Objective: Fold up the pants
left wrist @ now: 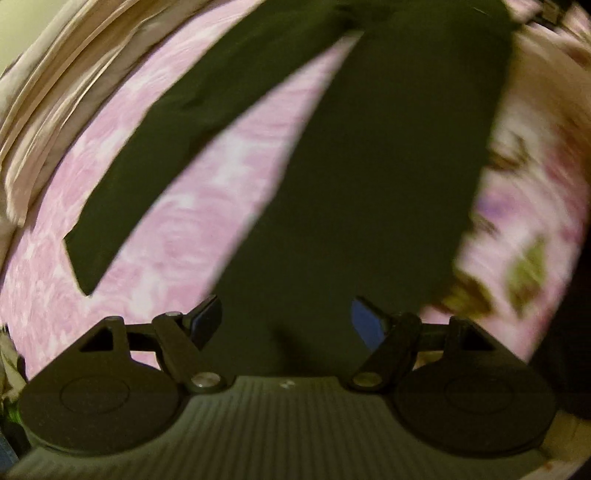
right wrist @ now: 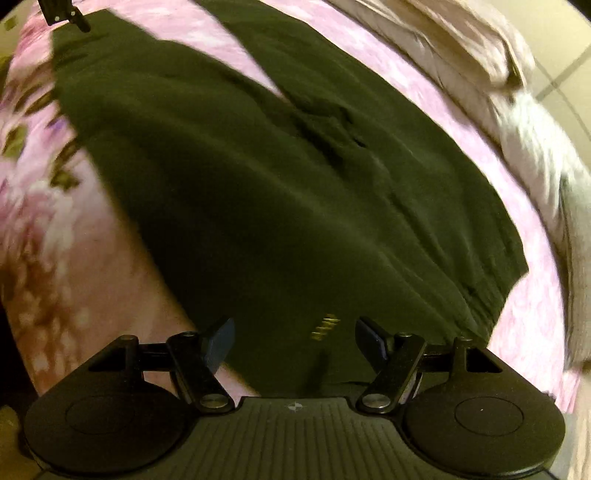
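Note:
Dark olive pants (left wrist: pixel 388 166) lie spread flat on a pink flowered bedspread (left wrist: pixel 207 206), the two legs splayed in a V. My left gripper (left wrist: pixel 286 321) hovers over the wider leg, open, its blue-padded fingers (left wrist: pixel 207 317) apart with nothing clamped. In the right wrist view the same pants (right wrist: pixel 258 192) fill the middle, with a small yellow label (right wrist: pixel 325 326) near the camera. My right gripper (right wrist: pixel 295 341) is open above that part of the cloth, and its pads (right wrist: pixel 371 339) press on nothing. A black gripper tip (right wrist: pixel 62 14) shows at the pants' far corner. Both views are motion-blurred.
Crumpled cream bedding (left wrist: pixel 55 92) is heaped along the bed's far side, and the heap (right wrist: pixel 480 55) also shows in the right wrist view. Pale tiled floor (right wrist: pixel 565 81) lies beyond it. The bedspread's brown and green flower print (right wrist: pixel 33 221) borders the pants.

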Action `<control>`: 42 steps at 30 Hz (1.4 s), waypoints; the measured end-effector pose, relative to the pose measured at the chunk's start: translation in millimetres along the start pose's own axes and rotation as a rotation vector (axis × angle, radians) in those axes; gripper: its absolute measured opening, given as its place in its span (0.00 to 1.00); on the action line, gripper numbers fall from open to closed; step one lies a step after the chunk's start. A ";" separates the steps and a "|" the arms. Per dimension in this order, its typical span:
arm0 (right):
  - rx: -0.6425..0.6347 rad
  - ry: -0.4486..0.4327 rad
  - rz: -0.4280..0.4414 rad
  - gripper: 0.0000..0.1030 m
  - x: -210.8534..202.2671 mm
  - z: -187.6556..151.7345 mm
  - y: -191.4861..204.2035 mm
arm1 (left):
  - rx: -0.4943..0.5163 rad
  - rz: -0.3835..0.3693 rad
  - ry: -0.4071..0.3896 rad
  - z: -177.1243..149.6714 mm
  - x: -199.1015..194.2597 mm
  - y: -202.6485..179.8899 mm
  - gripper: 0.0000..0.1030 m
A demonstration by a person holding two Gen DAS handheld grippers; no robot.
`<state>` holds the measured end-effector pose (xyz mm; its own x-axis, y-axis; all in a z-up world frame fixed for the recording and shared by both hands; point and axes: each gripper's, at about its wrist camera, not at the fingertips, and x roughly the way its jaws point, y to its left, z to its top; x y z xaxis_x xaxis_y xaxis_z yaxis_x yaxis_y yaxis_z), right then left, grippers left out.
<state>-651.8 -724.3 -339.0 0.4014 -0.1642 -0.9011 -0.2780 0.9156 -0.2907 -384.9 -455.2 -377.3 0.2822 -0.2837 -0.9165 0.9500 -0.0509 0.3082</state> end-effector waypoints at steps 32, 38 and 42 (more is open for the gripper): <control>-0.235 -0.093 -0.486 0.64 48.8 -90.5 48.5 | 0.129 0.434 0.018 -88.2 7.0 6.5 0.06; -0.246 -0.042 -0.492 0.47 48.6 -102.5 24.7 | 0.106 0.426 0.049 -74.0 -0.5 13.0 0.06; -0.250 -0.007 -0.464 0.20 53.8 -105.5 8.2 | 0.093 0.419 0.078 -63.9 -3.7 20.5 0.06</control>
<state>-724.6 -764.3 -423.8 0.5369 -0.5288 -0.6574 -0.2687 0.6315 -0.7273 -357.9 -393.9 -383.9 0.6533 -0.2248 -0.7229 0.7362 -0.0341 0.6759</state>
